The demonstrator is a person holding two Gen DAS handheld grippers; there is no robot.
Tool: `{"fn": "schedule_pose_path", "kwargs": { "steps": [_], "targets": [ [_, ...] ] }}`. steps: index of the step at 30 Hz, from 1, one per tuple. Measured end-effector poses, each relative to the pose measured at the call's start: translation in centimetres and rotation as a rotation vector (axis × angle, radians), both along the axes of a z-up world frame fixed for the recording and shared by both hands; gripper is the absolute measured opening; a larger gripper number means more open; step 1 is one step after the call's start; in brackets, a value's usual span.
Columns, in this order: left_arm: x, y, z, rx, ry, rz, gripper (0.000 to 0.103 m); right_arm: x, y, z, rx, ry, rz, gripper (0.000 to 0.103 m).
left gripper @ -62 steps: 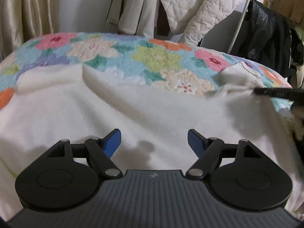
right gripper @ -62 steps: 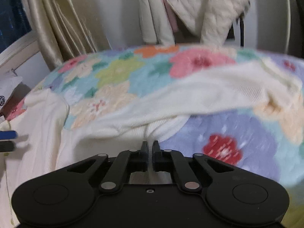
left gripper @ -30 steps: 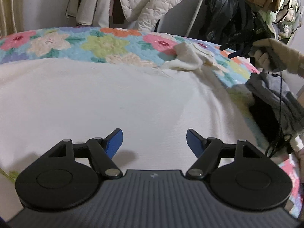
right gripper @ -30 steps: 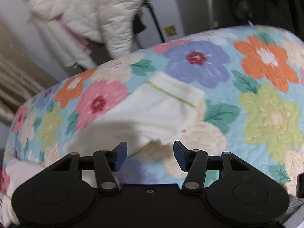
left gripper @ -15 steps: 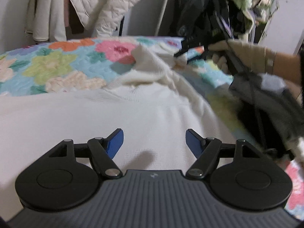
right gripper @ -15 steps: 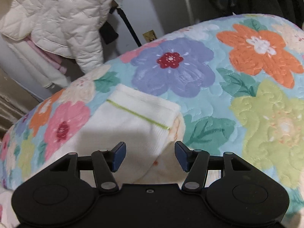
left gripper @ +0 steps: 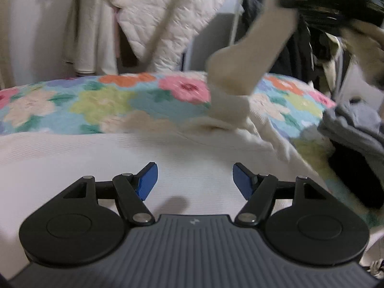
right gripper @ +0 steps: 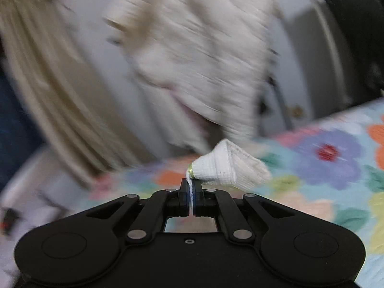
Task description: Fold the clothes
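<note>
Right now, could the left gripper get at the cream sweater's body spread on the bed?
Probably yes. The left gripper is open, with nothing between its fingers, and the sweater lies flat just ahead. The right gripper only holds the sleeve cuff, raised off to the side.

sweater [left gripper: 168, 158] on quilt [left gripper: 96, 103] — jackets [left gripper: 168, 16] behind

Your cream knit sweater [left gripper: 168, 158]: body spread flat on the floral bed; one sleeve [left gripper: 249, 55] lifted, its green-striped cuff [right gripper: 228, 168] pinched.
</note>
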State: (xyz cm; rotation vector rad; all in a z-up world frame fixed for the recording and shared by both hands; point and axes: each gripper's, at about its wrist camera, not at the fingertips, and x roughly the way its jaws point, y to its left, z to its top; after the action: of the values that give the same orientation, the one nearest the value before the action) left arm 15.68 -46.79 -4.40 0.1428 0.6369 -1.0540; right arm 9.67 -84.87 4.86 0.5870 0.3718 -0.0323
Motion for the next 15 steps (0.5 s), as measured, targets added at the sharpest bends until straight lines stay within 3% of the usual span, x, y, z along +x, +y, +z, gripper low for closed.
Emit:
{"fn": "schedule_pose_path", "kwargs": {
  "steps": [5, 8, 10, 12, 13, 15],
  "targets": [
    [-0.6, 6.4, 1.4, -0.027, 0.077, 0.104, 0.069, -4.3, 10.6, 4.0, -0.062, -0.109, 0.282, 0.005],
    [-1.9, 10.2, 0.5, -0.022, 0.195, 0.158, 0.069, -8.5, 17.6, 4.3, -0.129, -0.119, 0.42, 0.005],
    [-3.2, 12.2, -0.7, -0.024, 0.305, 0.194, 0.069, -11.6, 21.7, 3.0, -0.173, -0.079, 0.427, 0.005],
    [-4.5, 14.0, -1.7, -0.039, 0.398, 0.224, 0.069, -13.3, 24.3, -0.2, -0.105, 0.006, 0.406, 0.005],
    [-5.3, 14.7, -2.1, -0.047, 0.428, 0.236, 0.069, -13.7, 25.3, -2.2, -0.083, 0.055, 0.384, 0.005],
    [-6.7, 15.8, -2.2, -0.061, 0.445, 0.245, 0.069, -14.1, 27.7, -6.2, -0.148, 0.149, 0.329, 0.005]
  ]
}}
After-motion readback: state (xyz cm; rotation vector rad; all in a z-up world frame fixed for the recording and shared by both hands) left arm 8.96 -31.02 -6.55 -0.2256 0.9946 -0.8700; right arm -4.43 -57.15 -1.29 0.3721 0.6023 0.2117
